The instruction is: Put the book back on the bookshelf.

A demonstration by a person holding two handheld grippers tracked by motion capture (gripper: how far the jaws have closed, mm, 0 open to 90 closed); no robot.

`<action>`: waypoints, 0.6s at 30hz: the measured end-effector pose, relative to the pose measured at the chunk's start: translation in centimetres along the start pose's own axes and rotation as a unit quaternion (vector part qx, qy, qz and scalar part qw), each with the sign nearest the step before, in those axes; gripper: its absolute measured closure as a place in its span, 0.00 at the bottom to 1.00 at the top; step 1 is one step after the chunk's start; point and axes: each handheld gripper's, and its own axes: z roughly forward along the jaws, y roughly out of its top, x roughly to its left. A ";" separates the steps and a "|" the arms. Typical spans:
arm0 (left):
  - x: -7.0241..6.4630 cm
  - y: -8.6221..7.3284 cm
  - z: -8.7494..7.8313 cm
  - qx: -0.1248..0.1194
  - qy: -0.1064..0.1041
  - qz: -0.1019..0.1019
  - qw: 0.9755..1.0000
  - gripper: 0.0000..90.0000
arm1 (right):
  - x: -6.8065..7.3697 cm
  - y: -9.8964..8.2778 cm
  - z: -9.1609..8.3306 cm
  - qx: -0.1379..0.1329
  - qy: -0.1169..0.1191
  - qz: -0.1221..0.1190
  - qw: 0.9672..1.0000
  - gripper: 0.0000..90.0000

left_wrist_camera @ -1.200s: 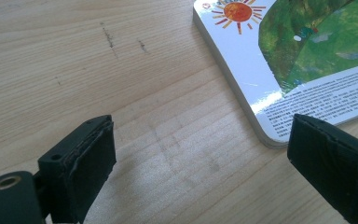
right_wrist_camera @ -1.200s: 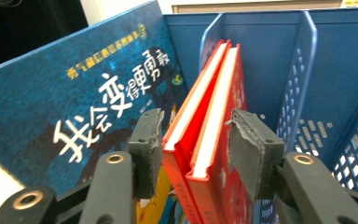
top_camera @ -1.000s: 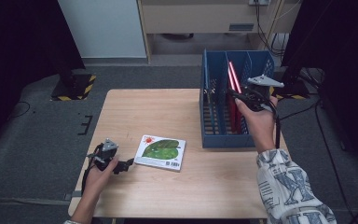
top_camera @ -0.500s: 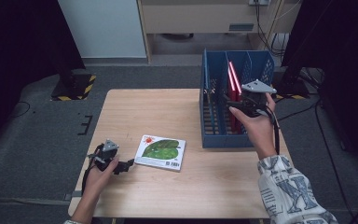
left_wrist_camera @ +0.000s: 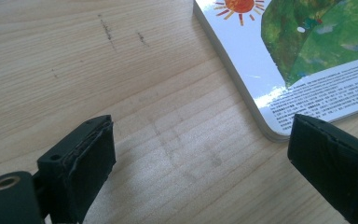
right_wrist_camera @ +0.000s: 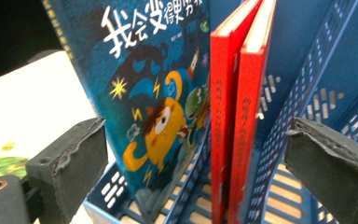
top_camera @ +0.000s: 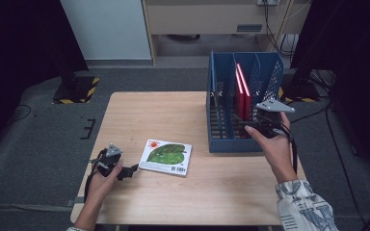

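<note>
left gripper spread, empty, just left of flat green book, long axis running rightward | right gripper just opened, empty, at rack, farther

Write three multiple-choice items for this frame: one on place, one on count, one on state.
1. Where does the green-cover book lie?
A in the rack
B flat on the table
C on the floor
2. How many red books stand in the blue file rack?
A one
B two
C four
3. The right gripper is:
A open, holding nothing
B shut on a red book
C shut on the rack wall

B: it lies flat on the wooden table.
B: two red spines stand side by side.
A: its fingers stand apart before the books.
</note>
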 end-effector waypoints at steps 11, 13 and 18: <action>-0.1 0.0 0.3 -0.005 -0.003 0.006 1.000 0.07 | 1.5 -4.8 -0.8 0.003 0.028 0.003 1.000 0.10; -0.1 0.0 0.3 -0.006 -0.003 0.006 1.000 0.07 | 1.7 -5.4 -1.1 0.001 0.034 0.008 0.999 0.10; -0.2 0.1 0.4 -0.013 -0.005 0.007 1.000 0.07 | 2.9 -6.4 -1.9 -0.001 0.043 0.004 0.999 0.14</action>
